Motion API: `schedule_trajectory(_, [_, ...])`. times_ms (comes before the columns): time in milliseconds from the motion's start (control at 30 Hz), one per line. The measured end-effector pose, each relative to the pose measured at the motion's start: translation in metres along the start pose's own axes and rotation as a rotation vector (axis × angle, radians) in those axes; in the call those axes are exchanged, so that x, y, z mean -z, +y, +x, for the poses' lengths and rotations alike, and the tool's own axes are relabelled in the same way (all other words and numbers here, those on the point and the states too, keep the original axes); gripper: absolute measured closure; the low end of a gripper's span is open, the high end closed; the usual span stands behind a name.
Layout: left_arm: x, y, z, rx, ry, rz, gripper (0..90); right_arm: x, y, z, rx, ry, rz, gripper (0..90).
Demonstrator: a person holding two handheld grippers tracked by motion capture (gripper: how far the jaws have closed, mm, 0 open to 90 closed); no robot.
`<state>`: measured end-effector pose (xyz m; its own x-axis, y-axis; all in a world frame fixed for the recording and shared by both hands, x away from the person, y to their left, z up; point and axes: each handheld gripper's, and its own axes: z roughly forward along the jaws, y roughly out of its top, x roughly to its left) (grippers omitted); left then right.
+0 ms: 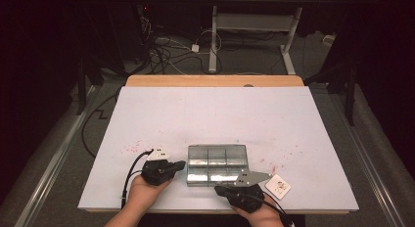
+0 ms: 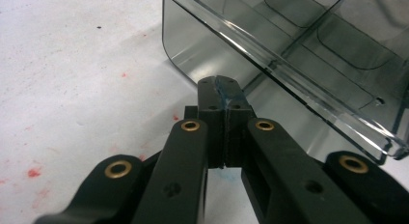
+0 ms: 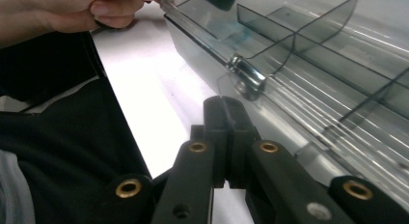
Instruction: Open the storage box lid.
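Clear plastic divider box [image 1: 217, 164] btwn 2 hand-held grippers, left [image 1: 182, 164] & right [image 1: 219, 189] both pressed together, white card [image 1: 278, 186] nearby

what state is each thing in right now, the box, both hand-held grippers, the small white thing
clear compartment box: flat on the table, its compartments look empty, latch on the near side
left hand-held gripper: shut, empty, tips by the box's corner
right hand-held gripper: shut, empty, tips just short of the latch
small white square: lying flat on the table, right of the box
table: white top with red specks
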<state>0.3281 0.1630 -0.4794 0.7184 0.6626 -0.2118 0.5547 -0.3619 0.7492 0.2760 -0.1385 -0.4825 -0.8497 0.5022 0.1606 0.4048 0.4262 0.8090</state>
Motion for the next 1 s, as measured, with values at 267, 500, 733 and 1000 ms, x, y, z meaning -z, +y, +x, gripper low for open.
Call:
schedule_trajectory(267, [-0.0004,0.0002,-0.0009,0.001,-0.005,0.0,87.5,0.0041,-0.001,-0.0027,-0.012,-0.005,-0.016,90.0])
schedule_trajectory(500, [-0.0003,0.0001,-0.0008,0.001,-0.007,-0.002,87.6,0.0056,-0.001,-0.0039,-0.018,-0.004,-0.023,90.0])
schedule_trajectory(733, [0.0001,0.0,-0.0008,-0.001,-0.006,-0.001,87.5,0.006,-0.001,-0.004,-0.016,-0.001,-0.026,90.0])
schedule_trajectory(1000, [0.0013,-0.0002,-0.0007,0.002,-0.004,-0.004,87.6,0.0036,-0.0023,-0.0044,-0.007,-0.011,-0.01,90.0])
